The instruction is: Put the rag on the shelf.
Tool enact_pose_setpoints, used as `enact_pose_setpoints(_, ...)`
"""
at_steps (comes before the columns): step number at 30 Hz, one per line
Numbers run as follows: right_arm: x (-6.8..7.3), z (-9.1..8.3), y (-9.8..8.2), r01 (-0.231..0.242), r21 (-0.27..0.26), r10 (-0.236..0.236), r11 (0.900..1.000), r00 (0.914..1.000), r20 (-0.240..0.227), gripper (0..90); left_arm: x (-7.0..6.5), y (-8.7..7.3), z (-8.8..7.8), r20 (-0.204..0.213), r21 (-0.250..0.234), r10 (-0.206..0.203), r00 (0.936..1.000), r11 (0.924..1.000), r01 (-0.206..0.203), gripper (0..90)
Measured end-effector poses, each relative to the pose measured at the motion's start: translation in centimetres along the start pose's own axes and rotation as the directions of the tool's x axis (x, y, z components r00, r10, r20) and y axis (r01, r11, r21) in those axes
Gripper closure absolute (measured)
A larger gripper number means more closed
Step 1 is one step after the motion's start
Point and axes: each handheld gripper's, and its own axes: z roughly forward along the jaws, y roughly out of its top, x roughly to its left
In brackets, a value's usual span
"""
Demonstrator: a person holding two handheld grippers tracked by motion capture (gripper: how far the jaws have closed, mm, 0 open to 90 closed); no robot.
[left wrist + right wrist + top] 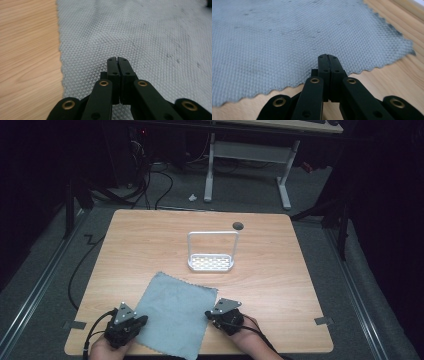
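Wooden table (150,240) carries a white rack (212,251) at frame centre (its tray bare). Grey cloth (175,312) lies flat at lower centre, overhanging the near edge. Left gripper (141,321) and right gripper (209,314) flank it, jaws closed, empty.

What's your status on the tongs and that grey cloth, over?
Left tongs shut, over cloth's left edge. Right tongs shut, at its right edge. Grey cloth flat, ungripped. White rack stands beyond, apart from it.
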Motion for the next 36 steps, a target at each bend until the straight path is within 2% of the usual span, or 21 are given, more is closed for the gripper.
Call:
enact_pose_setpoints(4, -1.9, -0.9, -1.0, -0.051, 0.004, 0.051, 0.999, 0.9972, 0.055, 90.0, -2.1, 0.9, 1.1, 0.073, 0.007, 0.050, 0.9961, 0.9987, -0.051, 88.5)
enact_pose_setpoints(5, -2.9, -1.4, -1.6, -0.088, -0.002, 0.088, 0.996, 0.9931, 0.078, 90.0, -2.9, 1.3, 1.6, 0.110, 0.008, 0.070, 0.9914, 0.9974, -0.072, 88.4)
enact_pose_setpoints(6, -3.2, -1.5, -1.8, -0.095, -0.003, 0.095, 0.995, 0.9915, 0.089, 90.0, -3.5, 1.5, 1.9, 0.130, 0.005, 0.081, 0.9882, 0.9966, -0.083, 88.1)
enact_pose_setpoints(7, -3.2, -1.5, -1.8, -0.095, -0.003, 0.095, 0.995, 0.9915, 0.089, 90.0, -3.5, 1.5, 1.9, 0.130, 0.005, 0.081, 0.9882, 0.9966, -0.083, 87.9)
enact_pose_setpoints(8, -4.3, -2.0, -2.3, -0.120, 0.000, 0.119, 0.993, 0.9855, 0.121, 90.0, -4.1, 1.7, 2.2, 0.130, -0.001, 0.099, 0.9866, 0.9950, -0.100, 87.8)
enact_pose_setpoints(10, -4.6, -2.2, -2.4, -0.130, -0.003, 0.129, 0.992, 0.9830, 0.130, 90.0, -4.7, 2.2, 2.4, 0.116, -0.024, 0.126, 0.9852, 0.9919, -0.124, 87.4)
enact_pose_setpoints(11, -4.9, -2.4, -2.6, -0.144, -0.009, 0.144, 0.990, 0.9784, 0.148, 90.0, -4.7, 2.4, 2.5, 0.109, -0.033, 0.129, 0.9856, 0.9914, -0.126, 86.4)
enact_pose_setpoints(12, -4.9, -2.9, -2.6, -0.151, -0.032, 0.154, 0.988, 0.9767, 0.150, 90.0, -4.5, 2.7, 2.6, 0.086, -0.046, 0.121, 0.9889, 0.9920, -0.117, 83.4)
enact_pose_setpoints(14, -4.7, -3.0, -2.5, -0.150, -0.042, 0.154, 0.988, 0.9775, 0.144, 90.0, -3.7, 3.1, 2.9, 0.050, -0.058, 0.101, 0.9937, 0.9935, -0.098, 83.3)
enact_pose_setpoints(17, -3.3, -2.7, -2.2, -0.111, -0.040, 0.115, 0.993, 0.9867, 0.115, 90.0, -2.8, 3.4, 3.6, 0.018, -0.048, 0.082, 0.9964, 0.9955, -0.081, 82.7)
enact_pose_setpoints(20, -2.7, -2.1, -2.2, -0.083, -0.002, 0.083, 0.997, 0.9886, 0.126, 90.0, -2.8, 3.3, 4.0, 0.023, -0.031, 0.092, 0.9955, 0.9953, -0.091, 82.1)
enact_pose_setpoints(23, -2.8, -2.4, -2.5, -0.095, 0.004, 0.093, 0.996, 0.9869, 0.132, 90.0, -3.2, 3.3, 3.9, 0.056, -0.024, 0.108, 0.9926, 0.9940, -0.106, 82.1)
enact_pose_setpoints(25, -3.2, -2.7, -3.0, -0.110, -0.003, 0.109, 0.994, 0.9854, 0.130, 90.0, -3.6, 3.1, 3.9, 0.091, -0.026, 0.112, 0.9895, 0.9936, -0.110, 82.1)
enact_pose_setpoints(27, -3.4, -3.2, -3.5, -0.123, -0.006, 0.122, 0.992, 0.9834, 0.134, 90.0, -4.2, 3.0, 3.9, 0.133, -0.029, 0.124, 0.9834, 0.9922, -0.121, 82.1)
enact_pose_setpoints(32, -3.4, -4.7, -4.8, -0.144, -0.006, 0.143, 0.990, 0.9804, 0.135, 90.0, -6.0, 2.9, 3.7, 0.175, -0.018, 0.189, 0.9663, 0.9819, -0.188, 82.1)
enact_pose_setpoints(36, -2.8, -5.9, -5.9, -0.160, 0.005, 0.158, 0.987, 0.9803, 0.118, 90.0, -6.8, 2.8, 3.5, 0.218, -0.003, 0.199, 0.9555, 0.9792, -0.203, 82.0)
